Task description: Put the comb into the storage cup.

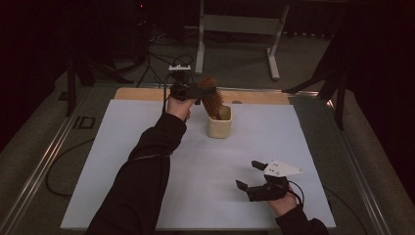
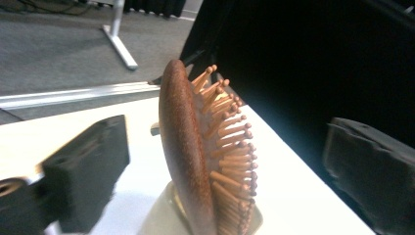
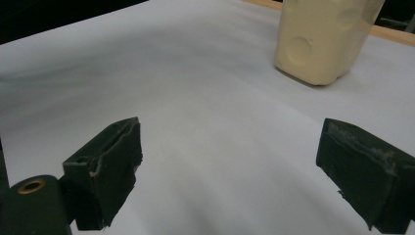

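A brown wooden hairbrush (image 1: 212,95) with peg bristles stands upright, handle down, in a cream cup (image 1: 219,126) at the back middle of the white table sheet (image 1: 293,137). My left gripper (image 1: 198,91) is open at the brush head. In the left gripper view the hairbrush (image 2: 186,147) rises between the two wide-apart jaws, touching neither, with the cup's rim (image 2: 161,220) below it. My right gripper (image 1: 248,175) hovers open and empty near the front right of the sheet. In the right gripper view the cup (image 3: 323,39) stands ahead, beyond my right gripper (image 3: 230,166).
A bare wooden strip (image 1: 142,93) runs along the table's far edge. Beyond it a grey metal stand (image 1: 240,24) and cables (image 1: 156,58) sit on the floor. Metal rails (image 1: 44,156) flank the table. The person's left sleeve (image 1: 142,181) crosses the sheet's left half.
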`<state>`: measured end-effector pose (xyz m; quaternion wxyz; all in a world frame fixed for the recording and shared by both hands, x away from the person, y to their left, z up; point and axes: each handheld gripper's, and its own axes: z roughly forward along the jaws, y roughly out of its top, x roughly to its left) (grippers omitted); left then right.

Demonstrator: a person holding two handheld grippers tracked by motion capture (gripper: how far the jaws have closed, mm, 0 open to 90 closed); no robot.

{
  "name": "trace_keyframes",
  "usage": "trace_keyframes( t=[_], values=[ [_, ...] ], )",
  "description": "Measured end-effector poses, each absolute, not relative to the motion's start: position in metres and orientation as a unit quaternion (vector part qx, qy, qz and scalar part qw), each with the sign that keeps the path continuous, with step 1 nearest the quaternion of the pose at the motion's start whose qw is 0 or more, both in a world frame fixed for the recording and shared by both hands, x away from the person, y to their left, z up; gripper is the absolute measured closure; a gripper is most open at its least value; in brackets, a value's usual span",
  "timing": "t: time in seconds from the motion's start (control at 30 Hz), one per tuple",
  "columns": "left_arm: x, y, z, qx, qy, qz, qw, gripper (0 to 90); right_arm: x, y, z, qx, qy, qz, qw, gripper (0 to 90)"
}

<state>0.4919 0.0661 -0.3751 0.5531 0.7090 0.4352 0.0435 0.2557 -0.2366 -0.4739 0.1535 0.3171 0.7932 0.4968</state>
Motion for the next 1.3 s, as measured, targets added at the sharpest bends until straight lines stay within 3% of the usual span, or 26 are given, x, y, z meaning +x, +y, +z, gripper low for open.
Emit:
trace_keyframes(
  t=[1.3],
  values=[
    [0.459,0.099,-0.369,0.757,0.343,0.08,0.55,0.0,0.256,-0.236,-0.474,0.321,0.793,0.495,0.152,9.5]
  ],
)
